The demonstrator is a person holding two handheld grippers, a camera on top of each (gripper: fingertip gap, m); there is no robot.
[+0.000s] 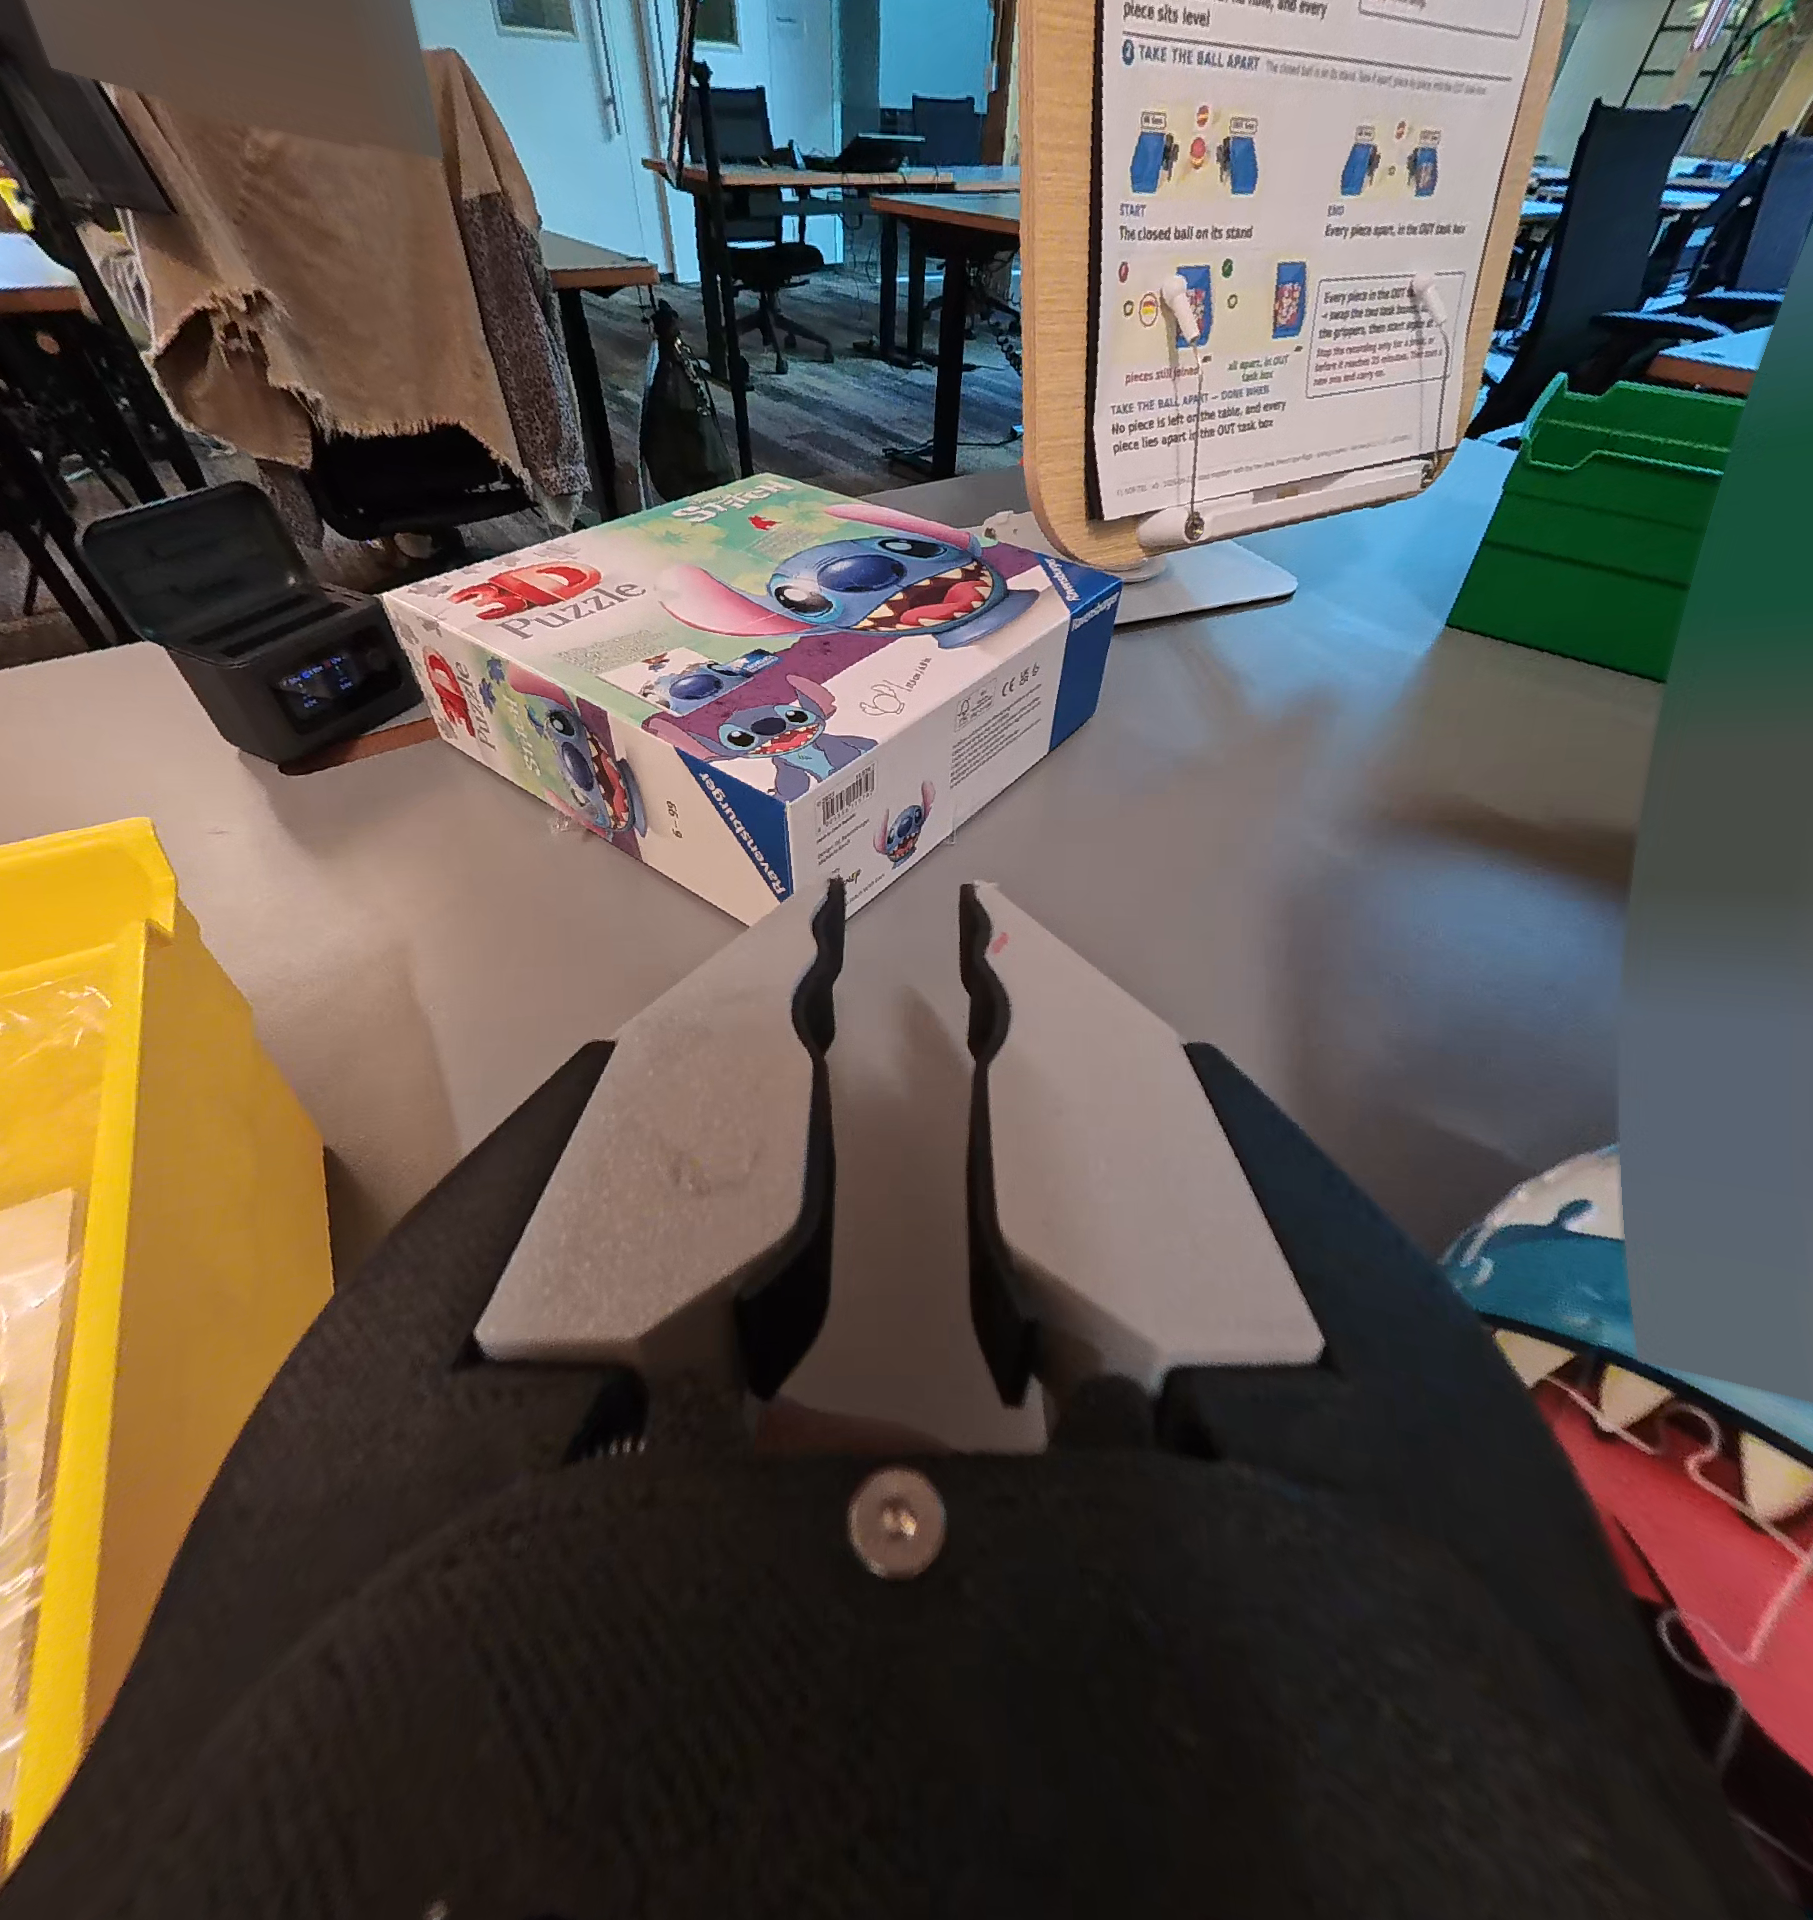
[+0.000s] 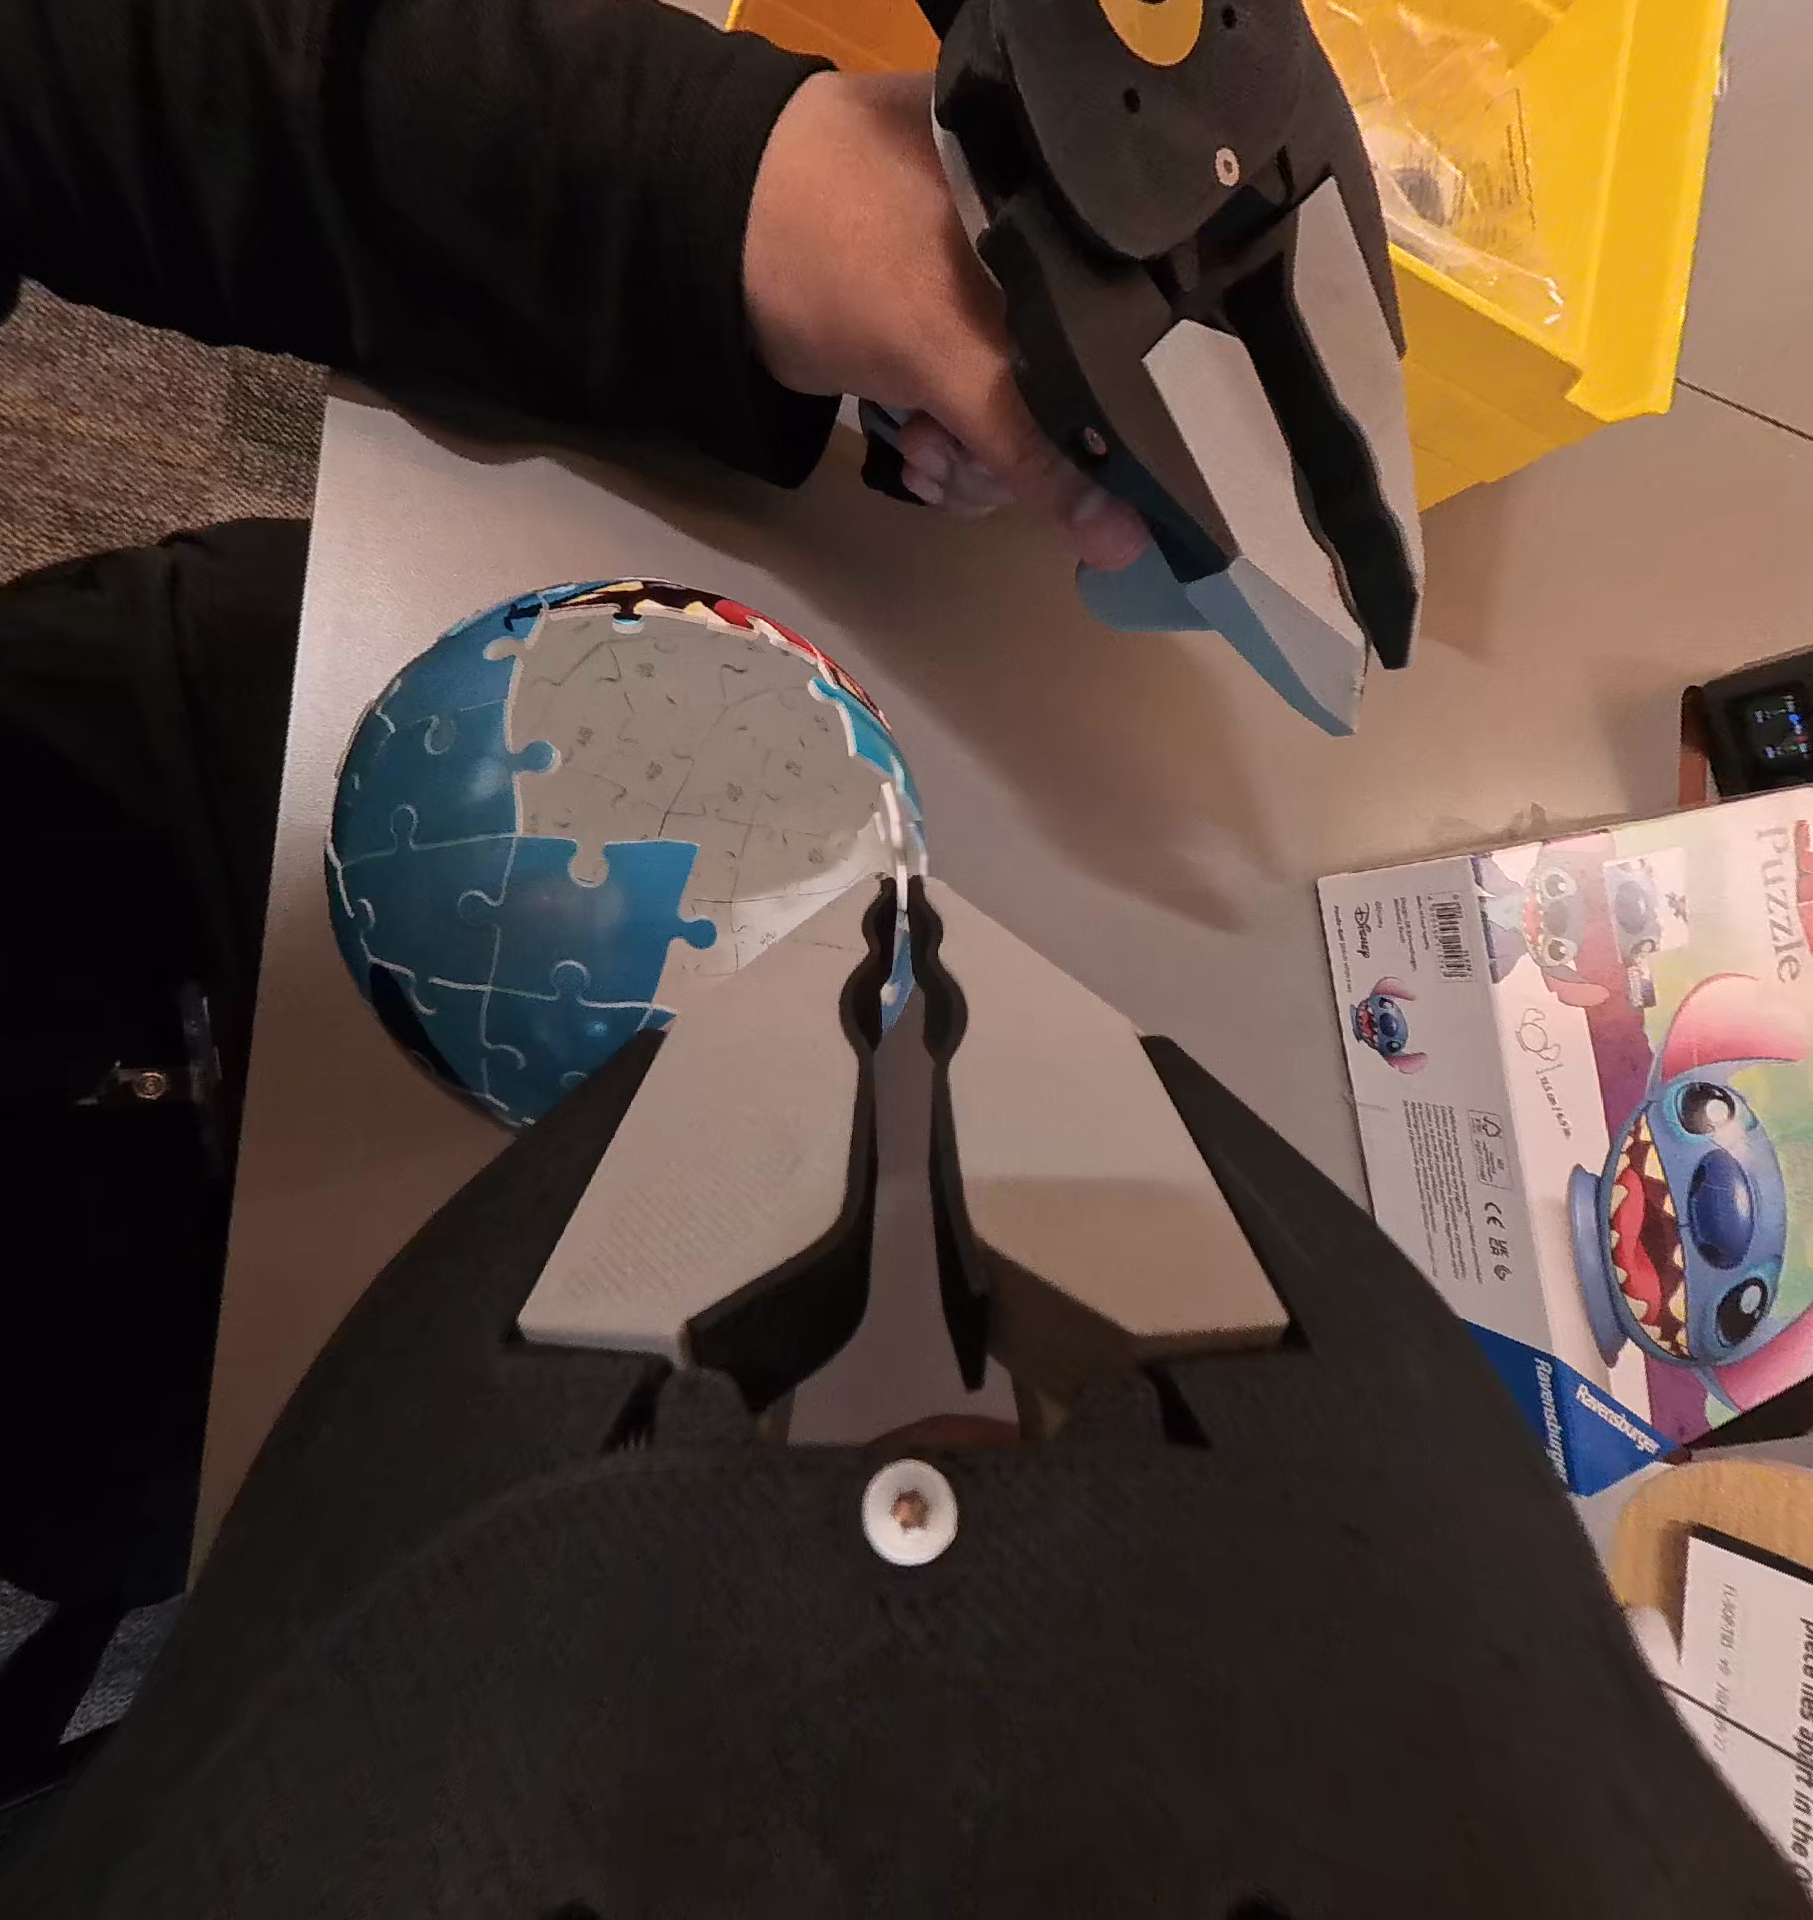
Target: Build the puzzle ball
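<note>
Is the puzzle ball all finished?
No, the puzzle ball has a big open gap on top where you see the grey insides of its pieces.

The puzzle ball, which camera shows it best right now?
The right wrist view: the puzzle ball shows nearly whole, blue shell with an open gap, the right gripper shut on its rim. The left wrist view catches only a slice at its lower right edge.

Left gripper (image 1: 900, 904) held level above the table (image 1: 1245, 831), fingers parted, nothing between; right gripper (image 2: 904, 894) angled down, fingers pinched together at the puzzle ball (image 2: 528, 894) rim.
</note>
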